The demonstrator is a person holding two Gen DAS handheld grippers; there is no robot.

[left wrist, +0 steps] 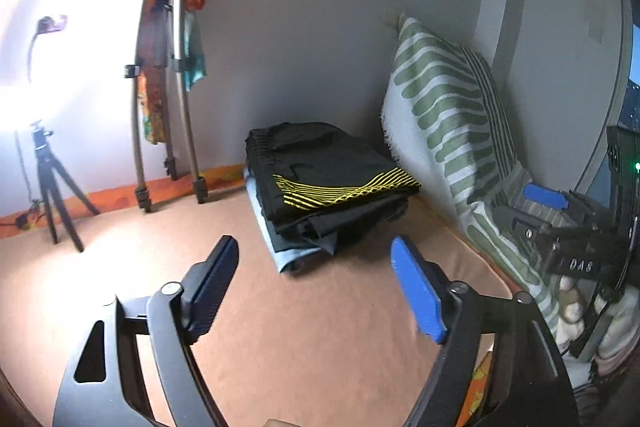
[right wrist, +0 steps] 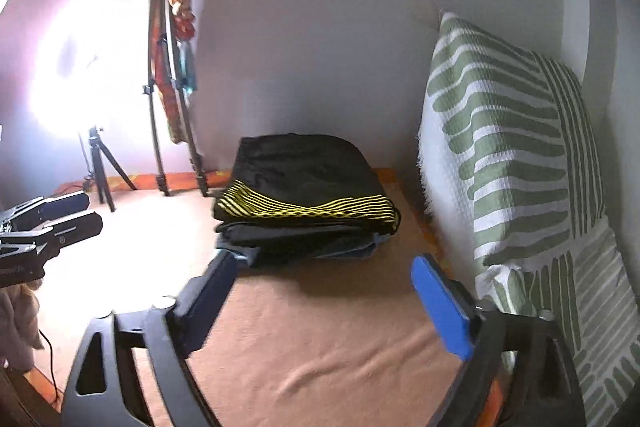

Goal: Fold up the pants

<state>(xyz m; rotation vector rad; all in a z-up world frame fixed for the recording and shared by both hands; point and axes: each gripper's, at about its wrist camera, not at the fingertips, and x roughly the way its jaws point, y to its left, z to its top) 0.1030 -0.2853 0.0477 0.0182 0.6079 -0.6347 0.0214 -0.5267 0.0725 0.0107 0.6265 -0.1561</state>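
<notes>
The pants (right wrist: 304,179), black with a band of yellow stripes, lie folded into a compact rectangle on top of a small stack of folded clothes (right wrist: 304,243) at the centre of both views. The stack sits on the bed (right wrist: 320,347), whose cover is a peach-brown sheet, near the wall and just beside a green-and-white striped pillow (right wrist: 512,147) propped up at the right of the frame.

The left gripper (left wrist: 316,287) hangs over bare sheet in the lower part of its view, its jaws wide apart and holding nothing. The right gripper (right wrist: 324,291) is likewise empty with jaws spread wide; the tip of its left finger overlaps the lower corner of the stack in the picture, though whether it touches the cloth cannot be told. In the right wrist view the left gripper shows at the far left edge, well apart from the stack.

Judging by how things lie, the folding looks essentially finished: the pants are flat, squared and stacked, and no loose leg or waistband trails out. At most a little tidying of the stack's edges seems left, or picking up another garment, though none is visible unfolded on the bed. Two tripods (left wrist: 52,187) stand at the left by the wall.
</notes>
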